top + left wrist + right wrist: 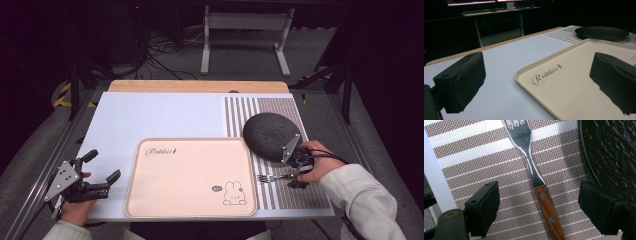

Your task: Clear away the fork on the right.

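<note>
The fork [534,170] lies flat on the striped placemat [295,195], just right of the tray [190,177], its wooden handle towards the person so it is easy to take. The right tongs [296,176] straddle that handle with jaws wide, pads clear of the wood on both sides, gripping nothing yet. The left tongs [102,172] wait left of the tray, jaws spread and empty. The tray holds nothing; the dark plate [272,136] beyond the tray's right corner looks empty too.
</note>
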The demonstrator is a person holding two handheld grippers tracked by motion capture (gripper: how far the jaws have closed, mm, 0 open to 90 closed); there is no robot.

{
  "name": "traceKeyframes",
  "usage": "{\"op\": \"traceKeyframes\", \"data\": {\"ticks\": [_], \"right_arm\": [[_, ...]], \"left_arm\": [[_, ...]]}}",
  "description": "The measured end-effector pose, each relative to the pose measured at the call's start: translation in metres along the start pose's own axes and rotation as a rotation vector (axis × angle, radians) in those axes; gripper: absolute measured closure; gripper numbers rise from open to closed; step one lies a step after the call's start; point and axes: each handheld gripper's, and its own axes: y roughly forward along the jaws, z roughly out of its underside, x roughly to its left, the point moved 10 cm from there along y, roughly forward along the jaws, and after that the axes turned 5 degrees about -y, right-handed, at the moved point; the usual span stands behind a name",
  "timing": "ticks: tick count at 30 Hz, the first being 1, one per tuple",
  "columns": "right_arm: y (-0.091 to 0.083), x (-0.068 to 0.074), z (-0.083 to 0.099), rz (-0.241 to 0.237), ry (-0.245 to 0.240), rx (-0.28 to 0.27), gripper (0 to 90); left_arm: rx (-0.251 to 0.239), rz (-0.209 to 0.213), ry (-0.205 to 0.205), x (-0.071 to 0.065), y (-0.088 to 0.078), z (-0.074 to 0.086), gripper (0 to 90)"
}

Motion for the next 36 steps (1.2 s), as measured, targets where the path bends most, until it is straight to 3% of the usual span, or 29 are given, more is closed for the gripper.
{"op": "traceKeyframes", "data": {"ticks": [4, 14, 19, 28, 36], "right_arm": [[0.001, 0.0, -0.003, 0.0, -0.003, -0.035, 24.9], [0.006, -0.003, 0.003, 0.008, -0.062, -0.026, 48.9], [0.008, -0.004, 0.002, 0.008, -0.081, -0.023, 53.4], [0.01, -0.001, 0.001, -0.016, -0.128, -0.013, 72.2], [0.01, 0.001, 0.001, -0.032, -0.184, -0.007, 78.0]], "left_arm": [[0.007, 0.0, 0.007, 0.001, 0.0, 0.001, 1.0], [0.009, 0.002, 0.009, 0.0, 0.001, 0.001, 1.0], [0.008, 0.002, 0.01, 0.0, 0.001, 0.001, 1.1], [0.008, 0.0, 0.009, 0.0, 0.002, 0.002, 1.1], [0.012, 0.0, 0.011, 0.0, 0.001, 0.002, 1.1]]}}
